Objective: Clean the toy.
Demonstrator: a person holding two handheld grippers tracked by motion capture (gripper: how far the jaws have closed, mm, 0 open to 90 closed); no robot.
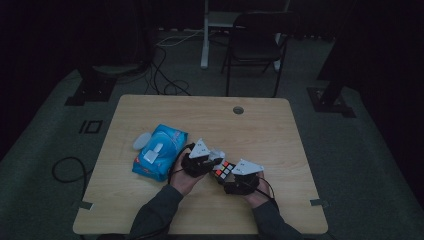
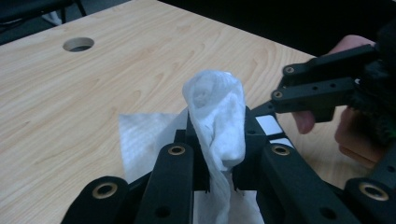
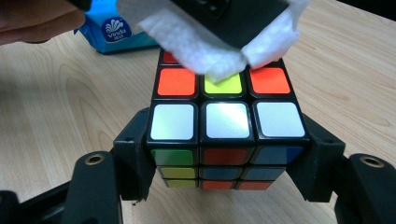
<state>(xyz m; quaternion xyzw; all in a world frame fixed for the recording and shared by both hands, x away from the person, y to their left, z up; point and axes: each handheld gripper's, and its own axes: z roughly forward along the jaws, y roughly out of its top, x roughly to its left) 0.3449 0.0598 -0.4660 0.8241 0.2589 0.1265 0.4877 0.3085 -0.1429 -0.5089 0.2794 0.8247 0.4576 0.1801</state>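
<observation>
wooden table (image 1: 150,200) has loads of bare room ahead and to the right; blue wipes pack (image 1: 161,151) sits left; right gripper (image 3: 224,140) pinches the cube (image 3: 224,121) mid-table, white face up; left gripper (image 2: 219,163) squeezes an upright white wipe (image 2: 217,116) onto its top.

Puzzle cube (image 3: 224,135): three-by-three, black-framed, stickers scrambled; white row on top nearest, orange and yellow behind. Stood level, clamped at both sides, just above the tabletop (image 3: 56,93). White tissue (image 2: 219,121): crumpled, pinched upright, its lower edge resting on the cube's top face.
</observation>
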